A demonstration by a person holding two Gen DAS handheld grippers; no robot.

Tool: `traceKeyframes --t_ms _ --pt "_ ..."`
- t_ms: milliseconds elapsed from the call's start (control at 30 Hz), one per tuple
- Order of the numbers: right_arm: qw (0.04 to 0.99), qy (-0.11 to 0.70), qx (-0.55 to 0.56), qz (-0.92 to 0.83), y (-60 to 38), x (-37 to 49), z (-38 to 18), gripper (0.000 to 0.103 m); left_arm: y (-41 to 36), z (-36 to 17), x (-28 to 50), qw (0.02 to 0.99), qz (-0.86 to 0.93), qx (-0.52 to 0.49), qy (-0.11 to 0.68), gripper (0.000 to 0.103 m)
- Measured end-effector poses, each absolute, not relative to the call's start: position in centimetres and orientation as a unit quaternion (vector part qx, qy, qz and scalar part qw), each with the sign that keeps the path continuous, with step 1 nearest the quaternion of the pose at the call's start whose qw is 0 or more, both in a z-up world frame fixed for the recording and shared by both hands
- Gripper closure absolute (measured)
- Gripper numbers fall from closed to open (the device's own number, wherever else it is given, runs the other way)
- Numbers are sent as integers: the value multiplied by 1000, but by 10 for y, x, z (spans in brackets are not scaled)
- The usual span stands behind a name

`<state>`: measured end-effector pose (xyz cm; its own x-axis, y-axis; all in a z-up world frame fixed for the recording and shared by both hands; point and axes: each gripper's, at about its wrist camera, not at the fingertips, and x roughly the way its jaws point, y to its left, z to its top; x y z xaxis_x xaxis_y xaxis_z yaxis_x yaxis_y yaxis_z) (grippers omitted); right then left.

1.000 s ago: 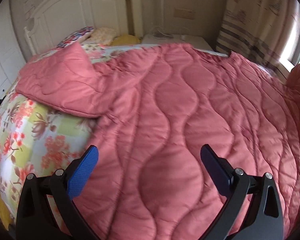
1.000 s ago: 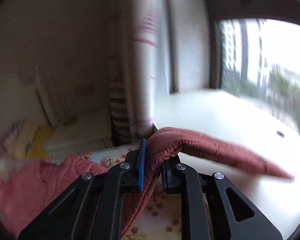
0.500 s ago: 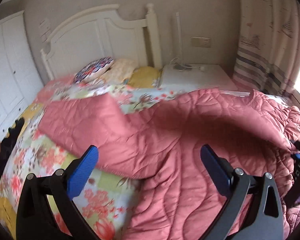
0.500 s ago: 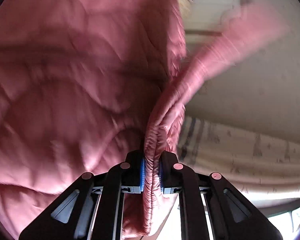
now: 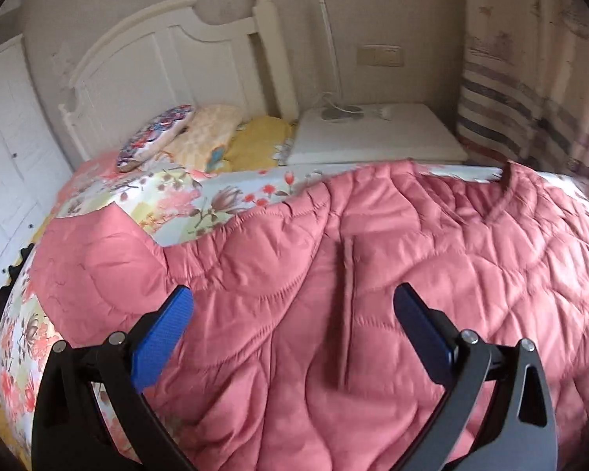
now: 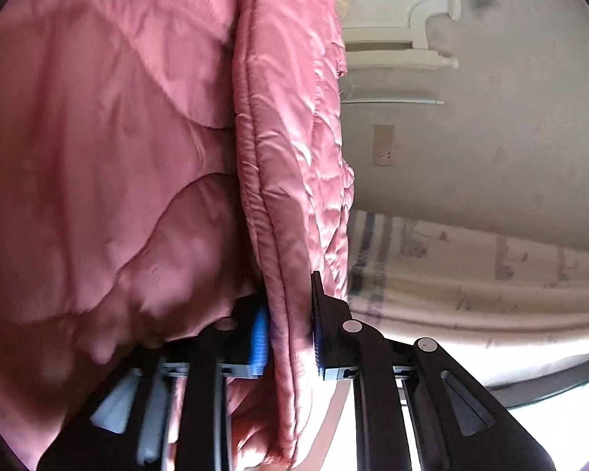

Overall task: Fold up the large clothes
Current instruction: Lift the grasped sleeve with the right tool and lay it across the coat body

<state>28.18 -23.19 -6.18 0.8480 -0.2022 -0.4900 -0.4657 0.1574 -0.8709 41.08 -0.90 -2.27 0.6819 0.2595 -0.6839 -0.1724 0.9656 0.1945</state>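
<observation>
Lying across a floral bed (image 5: pixel 216 200), a pink quilt (image 5: pixel 373 282) stretches side to side below the headboard (image 5: pixel 169 51). The right gripper (image 6: pixel 288 325) pinches its hemmed edge, fabric running straight away from the fingers. The left gripper (image 5: pixel 294 322) hovers wide open, empty, directly above the quilt's middle.

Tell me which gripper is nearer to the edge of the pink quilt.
Right. The right gripper is shut on the hemmed edge of the pink quilt, fabric running between its pads. The left gripper hangs open above the quilt's middle, touching nothing.
</observation>
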Motion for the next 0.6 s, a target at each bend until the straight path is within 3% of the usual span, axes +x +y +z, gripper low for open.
traceKeyframes --t_ms 233,300,333,367,500,600 --pt "856 388 -264 216 -275 315 41 88 -32 -49 428 902 89 78 416 2" --pt "866 431 -145 210 -304 349 51 73 -38 -59 429 896 88 93 425 2" --pt "859 460 -87 207 -318 370 49 48 -38 -65 430 891 88 93 435 2" --pt "857 473 -56 195 -328 377 42 44 -37 -67 431 889 88 89 441 2" --pt "822 559 -9 107 -373 424 -20 44 -31 -70 432 886 86 64 452 2" --pt "824 552 4 127 -386 428 -24 45 -34 -73 428 887 75 65 451 2"
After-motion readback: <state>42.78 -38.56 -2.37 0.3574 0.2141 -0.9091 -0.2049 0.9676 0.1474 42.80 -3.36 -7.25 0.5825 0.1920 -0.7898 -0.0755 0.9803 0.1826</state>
